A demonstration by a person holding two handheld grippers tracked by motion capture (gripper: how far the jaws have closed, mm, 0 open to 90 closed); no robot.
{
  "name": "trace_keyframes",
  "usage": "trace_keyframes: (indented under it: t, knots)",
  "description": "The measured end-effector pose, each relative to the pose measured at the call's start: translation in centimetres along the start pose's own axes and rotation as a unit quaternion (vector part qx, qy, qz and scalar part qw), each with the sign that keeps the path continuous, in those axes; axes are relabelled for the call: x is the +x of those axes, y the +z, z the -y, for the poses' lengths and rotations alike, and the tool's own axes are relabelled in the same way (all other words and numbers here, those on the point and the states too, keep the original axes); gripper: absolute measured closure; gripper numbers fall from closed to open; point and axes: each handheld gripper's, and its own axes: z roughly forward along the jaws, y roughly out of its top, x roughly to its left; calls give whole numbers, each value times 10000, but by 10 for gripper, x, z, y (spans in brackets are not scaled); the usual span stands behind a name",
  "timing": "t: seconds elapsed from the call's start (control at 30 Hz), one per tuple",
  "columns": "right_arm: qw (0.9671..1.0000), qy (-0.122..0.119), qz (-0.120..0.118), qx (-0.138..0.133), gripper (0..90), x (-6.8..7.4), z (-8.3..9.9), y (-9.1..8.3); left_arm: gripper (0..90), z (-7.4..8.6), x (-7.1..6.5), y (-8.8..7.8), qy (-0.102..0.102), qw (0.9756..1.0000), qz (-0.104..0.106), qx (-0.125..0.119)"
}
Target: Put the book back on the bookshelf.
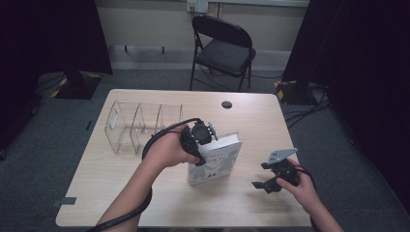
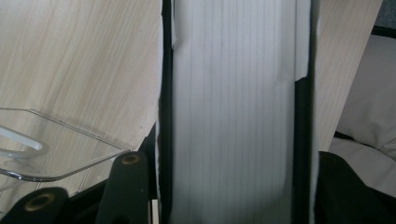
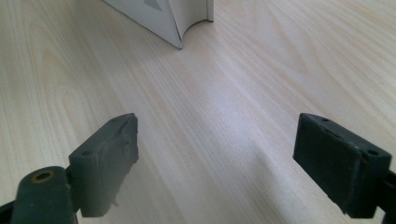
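Left tool clamped across the white book; its jaws press both covers, page edges between them. I see the book standing tilted near the middle of the surface, just beside the clear plastic organizer. Right tool released, jaws spread wide with nothing between them, low over bare wood, apart from the book.

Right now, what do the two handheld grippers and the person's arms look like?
Both grippers are black. The left gripper trails a thick black cable along a bare forearm. The right gripper carries a grey three-cornered plate on top. Its blocky, dark rubbery pads look scuffed, with brass-coloured pivots behind. No sleeves are visible.
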Motion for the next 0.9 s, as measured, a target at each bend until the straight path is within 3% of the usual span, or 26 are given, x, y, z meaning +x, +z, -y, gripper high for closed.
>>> trace_keyframes:
  t: [0.3,0.6,0.63,0.73,0.9]
  knots:
    - [9998,41,166,123,128,5,17,12,524,0,-2,0,-19,10000,-32,7]
    - [9991,-92,399,129,128,11,26,21,506,-4,0,1,51,9998,-104,130]
    - [9993,-34,358,91,127,12,27,22,499,-4,0,2,-8,9999,-109,49]
    - [9994,39,353,-15,126,12,30,21,480,-7,2,5,72,9996,-161,202]
    - [9987,93,408,-290,121,13,37,22,471,-14,1,18,183,9992,-7,343]
